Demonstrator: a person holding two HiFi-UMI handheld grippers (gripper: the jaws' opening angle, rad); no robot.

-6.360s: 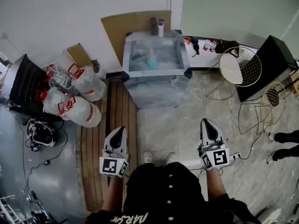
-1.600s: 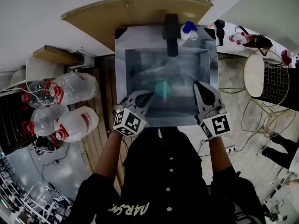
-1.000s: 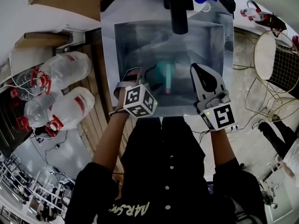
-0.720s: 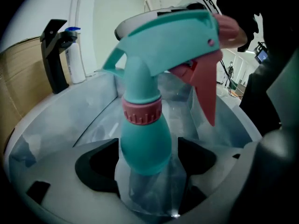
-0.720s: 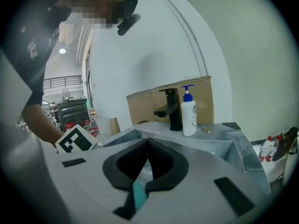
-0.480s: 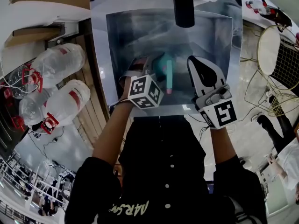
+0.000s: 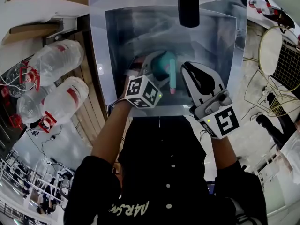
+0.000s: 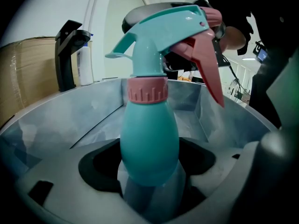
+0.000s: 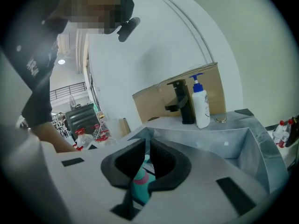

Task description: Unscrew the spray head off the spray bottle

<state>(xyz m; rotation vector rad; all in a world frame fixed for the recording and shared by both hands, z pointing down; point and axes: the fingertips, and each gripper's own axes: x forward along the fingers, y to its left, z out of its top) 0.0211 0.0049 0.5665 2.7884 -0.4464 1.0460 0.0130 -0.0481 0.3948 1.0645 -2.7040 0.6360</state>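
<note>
A teal spray bottle [image 7: 161, 62] stands upright in the steel sink [image 7: 98, 55]. It has a teal spray head [image 8: 163, 27], a pink collar [image 8: 147, 90] and a pink trigger [image 8: 205, 59]. My left gripper [image 7: 154, 68] is open wide, with the bottle's lower body [image 8: 149, 143] between its jaws; I see no squeeze on it. My right gripper [image 7: 191, 69] hangs just right of the bottle, apart from it. Its jaws are opening from nearly together with nothing between them. Through the thin slit at my right gripper [image 9: 145, 148] the bottle [image 9: 140, 181] shows beyond.
A black tap [image 7: 188, 3] rises at the sink's back rim, with a white pump bottle [image 9: 201, 104] beside it. A cardboard sheet [image 9: 159, 101] leans on the wall behind. Big water jugs [image 7: 56, 60] lie on the floor to the left, and wire chairs [image 7: 281, 50] stand at right.
The person has walked up to the sink. My left gripper reached forward until its jaws sit around the bottle. My right gripper drifted left, closer to the bottle.
</note>
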